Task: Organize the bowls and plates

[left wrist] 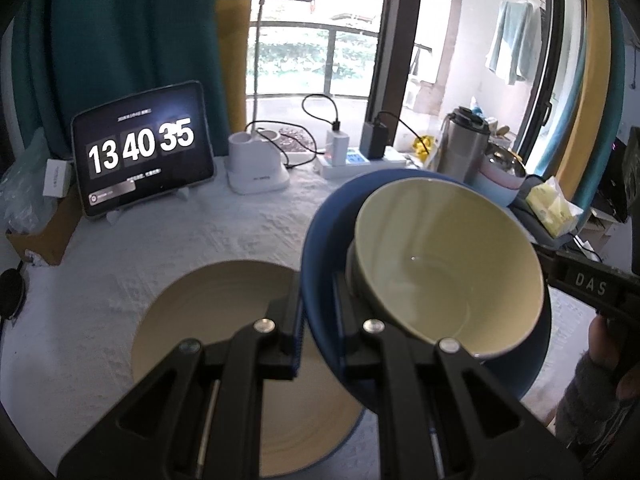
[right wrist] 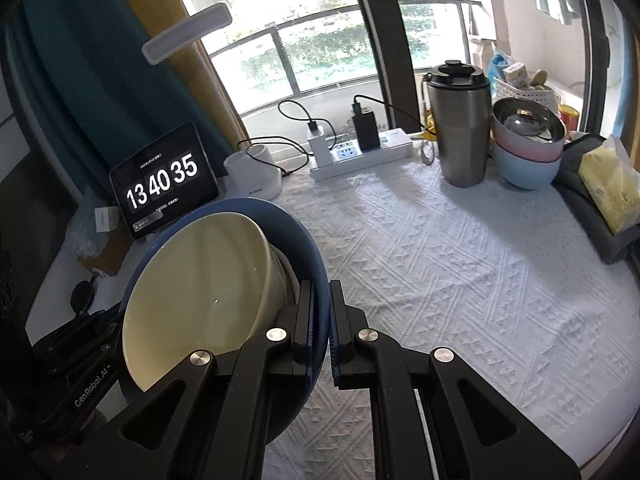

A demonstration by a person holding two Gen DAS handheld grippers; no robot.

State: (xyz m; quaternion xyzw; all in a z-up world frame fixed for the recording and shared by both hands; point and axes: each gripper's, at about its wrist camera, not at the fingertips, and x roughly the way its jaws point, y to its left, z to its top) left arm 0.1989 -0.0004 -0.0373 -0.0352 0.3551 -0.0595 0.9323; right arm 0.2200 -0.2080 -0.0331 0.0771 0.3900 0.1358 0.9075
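Blue glazed ceramic is what both my grippers are clamped on: the wide blue plate (left wrist: 320,264) is pinched at its rim by my left gripper (left wrist: 318,320) on one side and by my right gripper (right wrist: 320,320) on the opposite side, the jaws of each closed down tight on the thin edge with nothing else between them; riding inside it is the cream-lined round ceramic bowl (left wrist: 444,264), sitting toward the right-gripper side in the left wrist view and leaning with the tilt of the plate, so the pair is off the white textured tablecloth (right wrist: 440,264) and carried between my two hands; below it, at about seven o'clock from the blue plate in the left view, lies the beige ridged round plate (left wrist: 224,320) flat on the cloth, its blue underside just showing at the lower edge; at twelve o'clock across the table stand the tablet clock (left wrist: 142,148), the white desk lamp (left wrist: 260,168) and the steel tumbler (right wrist: 460,124), with stacked pastel bowls (right wrist: 526,148) at two o'clock in the right view; I judge the step in hand to be the stacking transfer, plate and bowl together bound for the beige plate; the next move calls for levelling the load so the bowl does not slide, centring it over the beige plate, lowering both hands evenly, and only then letting the jaws part.
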